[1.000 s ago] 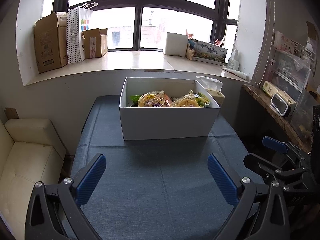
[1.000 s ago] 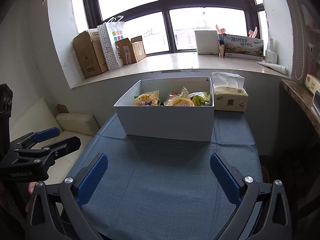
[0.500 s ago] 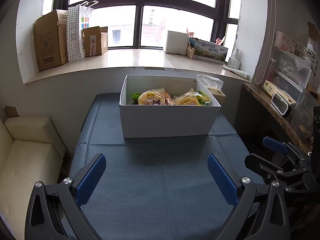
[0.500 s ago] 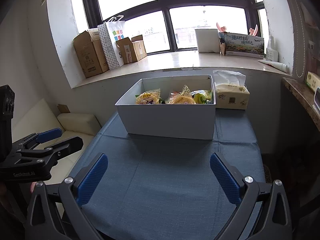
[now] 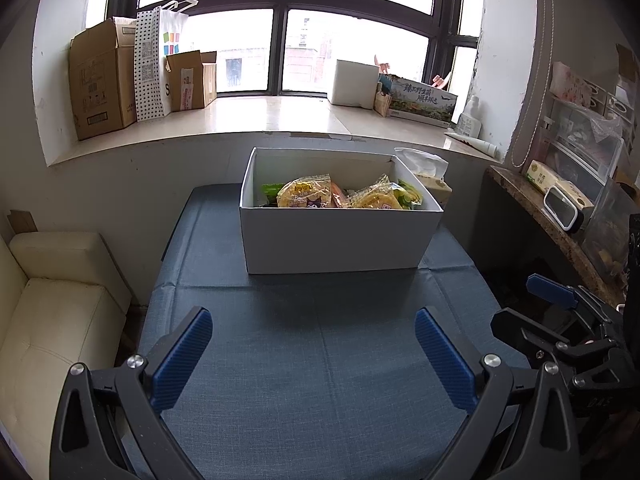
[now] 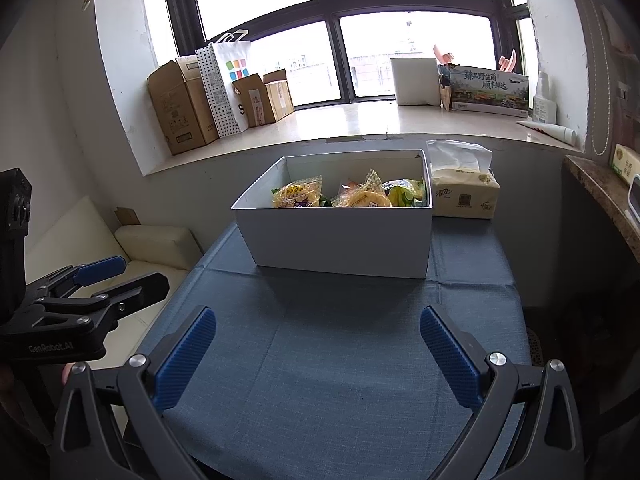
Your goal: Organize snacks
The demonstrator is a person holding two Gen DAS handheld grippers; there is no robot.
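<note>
A white box (image 5: 336, 236) stands on the blue tablecloth (image 5: 320, 352) at the far middle; it also shows in the right wrist view (image 6: 340, 240). Several snack packets lie in it, among them a yellow packet (image 5: 306, 194) (image 6: 297, 196) and a green one (image 6: 404, 194). My left gripper (image 5: 314, 352) is open and empty, low over the near part of the table. My right gripper (image 6: 318, 354) is open and empty, also near the table's front. Each gripper shows at the edge of the other's view.
A tissue pack (image 6: 462, 196) stands right of the box. A cream sofa (image 5: 52, 308) is left of the table. A stone shelf (image 5: 560, 220) with containers is on the right. Cardboard boxes (image 5: 100, 80) and a bag stand on the windowsill behind.
Both grippers have drifted slightly back from the box and stay open. Nothing was taken hold of or let go.
</note>
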